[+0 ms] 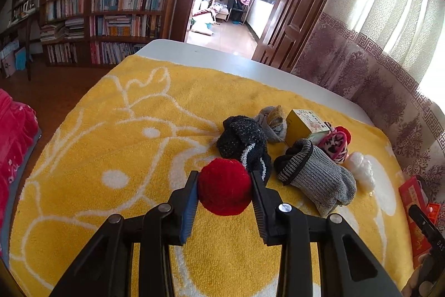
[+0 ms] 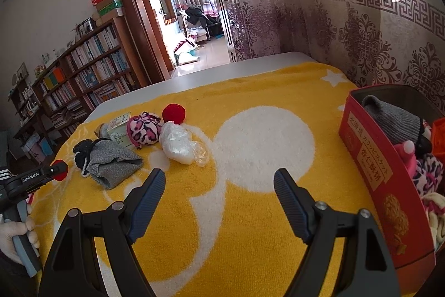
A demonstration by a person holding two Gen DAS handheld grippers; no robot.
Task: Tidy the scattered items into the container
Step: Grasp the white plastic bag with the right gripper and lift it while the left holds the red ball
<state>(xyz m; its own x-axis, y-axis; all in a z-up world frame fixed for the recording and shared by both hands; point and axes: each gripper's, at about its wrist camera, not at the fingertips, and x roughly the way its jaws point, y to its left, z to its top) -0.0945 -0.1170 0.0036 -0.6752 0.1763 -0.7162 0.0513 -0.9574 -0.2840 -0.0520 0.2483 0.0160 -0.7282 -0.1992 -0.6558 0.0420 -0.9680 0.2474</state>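
One round red knitted yarn ball (image 1: 224,187) is sitting clamped between the two ribbed pads of the left hand-held gripper (image 1: 224,185), its sides bulging slightly past the pad edges, low over the yellow terry towel with white cartoon outlines (image 1: 116,130) that is covering the counter. The grip is looking centred, so the job now is carrying, not re-grasping: the squeeze should be holding as it is, since the soft ball could be slipping out if the jaws are easing. The tall red printed biscuit tin (image 2: 370,157) serving as container is standing well apart at the right side of the towel, already holding a grey knit sock (image 2: 392,118) and other soft things, so the ball is needing a lift clear of the clutter before crossing. Just beyond the ball are lying a black fuzzy sock bundle (image 1: 242,141) and a grey ribbed sock with dark cuff (image 1: 314,174); dragging low is risking snagging them. The right hand-held gripper (image 2: 219,185) is hovering with jaws spread wide and nothing between them, over bare towel between the clutter and the tin; it should be keeping out of the crossing path. A second red yarn ball (image 2: 173,113) is waiting beside the crumpled clear plastic bag (image 2: 179,144).
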